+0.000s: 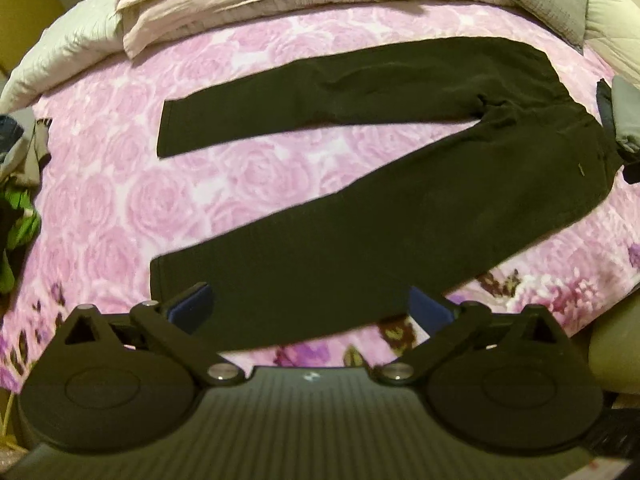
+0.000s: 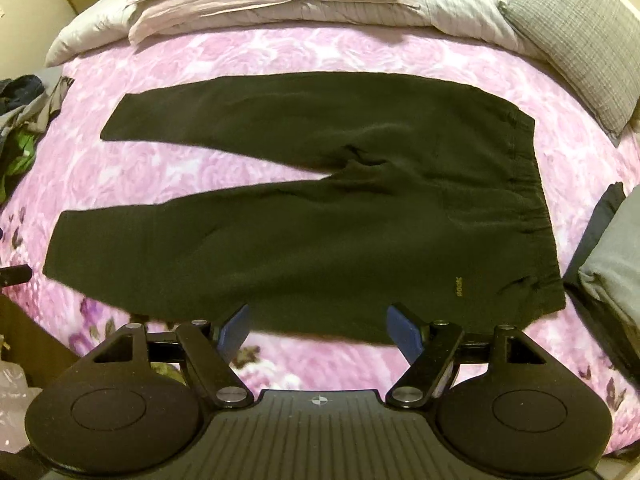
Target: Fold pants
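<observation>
Small gold logo on black pants (image 2: 304, 200), unreadable, just ahead of right tongs (image 2: 318, 328). Both tongs wide, empty; left tongs (image 1: 310, 306) over leg hem. Pink bedspread (image 1: 120, 208) open between legs.

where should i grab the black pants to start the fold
Take the near leg at its cuff and the waistband at the near corner, coming from above at the bed's near edge. The pants lie flat, legs spread, so these free edges lift most easily over the far leg.

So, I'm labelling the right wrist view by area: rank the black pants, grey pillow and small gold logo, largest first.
1. black pants
2. grey pillow, smaller, though farther off and cut by the frame
3. gold logo
</observation>
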### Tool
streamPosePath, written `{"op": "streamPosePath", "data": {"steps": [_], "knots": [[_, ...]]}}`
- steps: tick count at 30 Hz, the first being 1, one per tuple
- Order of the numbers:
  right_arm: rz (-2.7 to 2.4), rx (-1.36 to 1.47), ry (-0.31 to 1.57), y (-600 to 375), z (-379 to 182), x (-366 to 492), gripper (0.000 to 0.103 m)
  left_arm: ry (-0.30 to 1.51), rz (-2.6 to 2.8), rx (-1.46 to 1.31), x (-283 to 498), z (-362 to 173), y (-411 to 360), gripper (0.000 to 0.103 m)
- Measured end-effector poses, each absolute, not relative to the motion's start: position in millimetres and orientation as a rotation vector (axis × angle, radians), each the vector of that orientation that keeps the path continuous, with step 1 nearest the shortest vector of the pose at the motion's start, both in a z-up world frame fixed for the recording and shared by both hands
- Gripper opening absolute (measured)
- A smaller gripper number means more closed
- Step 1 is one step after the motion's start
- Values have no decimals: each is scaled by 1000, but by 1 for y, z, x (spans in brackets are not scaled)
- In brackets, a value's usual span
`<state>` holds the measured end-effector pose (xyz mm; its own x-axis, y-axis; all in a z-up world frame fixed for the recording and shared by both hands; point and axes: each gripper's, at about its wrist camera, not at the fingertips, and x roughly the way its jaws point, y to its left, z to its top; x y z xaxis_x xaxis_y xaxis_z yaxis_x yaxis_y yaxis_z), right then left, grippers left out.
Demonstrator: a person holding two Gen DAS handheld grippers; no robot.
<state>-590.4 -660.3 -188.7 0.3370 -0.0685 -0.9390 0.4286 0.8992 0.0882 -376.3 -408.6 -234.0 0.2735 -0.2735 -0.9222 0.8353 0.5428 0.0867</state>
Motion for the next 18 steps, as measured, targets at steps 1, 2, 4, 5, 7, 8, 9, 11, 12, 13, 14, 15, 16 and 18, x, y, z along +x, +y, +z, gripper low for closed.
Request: {"op": "streamPosePath", "data": {"steps": [1,2,4,5,7,8,9,11,12,13,14,15,16,18], "knots": [[-331,348,1188,-660,-189,-594,72,1043,-820,645,-378,-234,-407,102],[-331,349,1187,-660,-189,-595,72,1047,-819,640,-379,-234,-406,102],[-332,349,1189,-658,-188,-598,72,1044,-820,634,-381,-233,-403,102],[-332,345,1190,-657,-188,-598,72,1041,-824,631,-381,-233,-402,102],[-330,342,1190,-655,-189,-599,72,1039,-826,632,-379,-234,-400,102],[-337,345,1193,-654,-188,-600,72,1037,-828,634,-377,-235,-399,102],[-338,349,1195,-653,-188,-600,72,1030,-831,634,-376,-235,-398,102],[-326,342,1202,-650,-189,-598,72,1017,-832,642,-374,-235,-397,102],[-326,333,1207,-648,-190,-598,72,1010,-840,645,-373,-235,-396,102],[-328,330,1213,-646,-191,-596,72,1001,-855,646,-372,-234,-395,102],[-330,333,1215,-646,-192,-596,72,991,-871,652,-370,-234,-394,102],[-333,336,1216,-646,-193,-595,72,978,-883,663,-369,-234,-394,102],[-337,335,1218,-645,-193,-594,72,975,-889,677,-367,-235,-394,102],[-341,330,1224,-643,-193,-591,72,984,-898,683,-363,-237,-394,102]]}}
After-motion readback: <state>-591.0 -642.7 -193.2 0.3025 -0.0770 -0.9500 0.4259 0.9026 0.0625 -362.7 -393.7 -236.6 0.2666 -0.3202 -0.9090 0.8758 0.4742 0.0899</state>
